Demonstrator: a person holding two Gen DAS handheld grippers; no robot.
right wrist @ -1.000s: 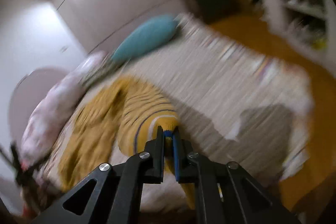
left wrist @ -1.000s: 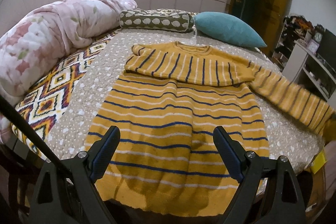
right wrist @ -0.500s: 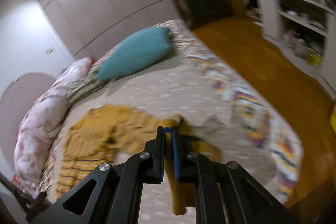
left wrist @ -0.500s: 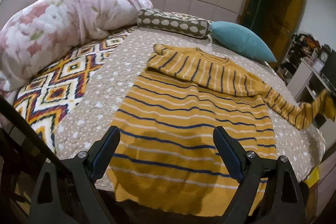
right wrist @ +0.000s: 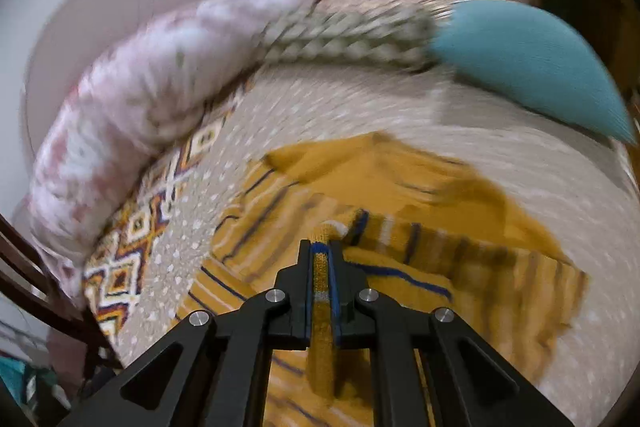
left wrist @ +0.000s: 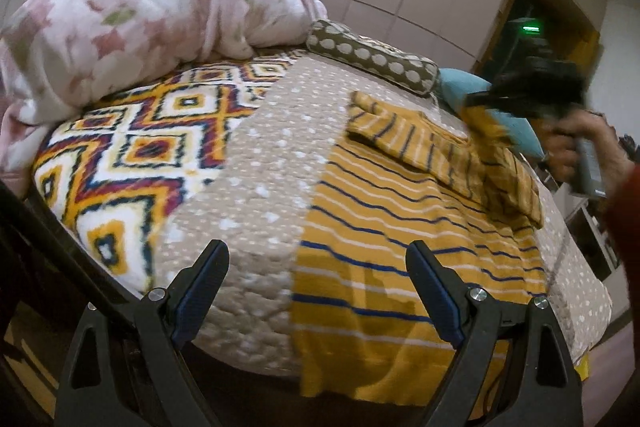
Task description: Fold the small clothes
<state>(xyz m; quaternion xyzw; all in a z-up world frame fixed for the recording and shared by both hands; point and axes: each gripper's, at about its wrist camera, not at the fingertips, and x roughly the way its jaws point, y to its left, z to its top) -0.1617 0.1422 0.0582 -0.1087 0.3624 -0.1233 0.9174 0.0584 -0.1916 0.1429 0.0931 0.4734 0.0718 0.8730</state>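
A yellow sweater (left wrist: 400,227) with blue and white stripes lies flat on the bed, its left sleeve (left wrist: 400,135) folded across the chest. My left gripper (left wrist: 316,251) hangs open over the bed's near edge, above the sweater's left hem, holding nothing. My right gripper (right wrist: 322,255) is shut on the cuff of the right sleeve (right wrist: 320,291) and holds it above the sweater's (right wrist: 360,187) chest. In the left wrist view that gripper (left wrist: 476,103) is a dark blur in a person's hand (left wrist: 568,147), with the right sleeve (left wrist: 508,179) draped back over the body.
A floral duvet (left wrist: 140,19), a dotted bolster (left wrist: 372,59) and a teal cushion (right wrist: 520,67) line the bed's far side. A diamond-patterned blanket (left wrist: 132,155) covers the left part. A dark wooden rail (left wrist: 40,227) runs at the near left. Wardrobe doors stand behind.
My right gripper has swept the right sleeve from beyond the bed's right side in over the sweater's chest. My left gripper has shifted left, still open; the sweater now sits further right in its view.
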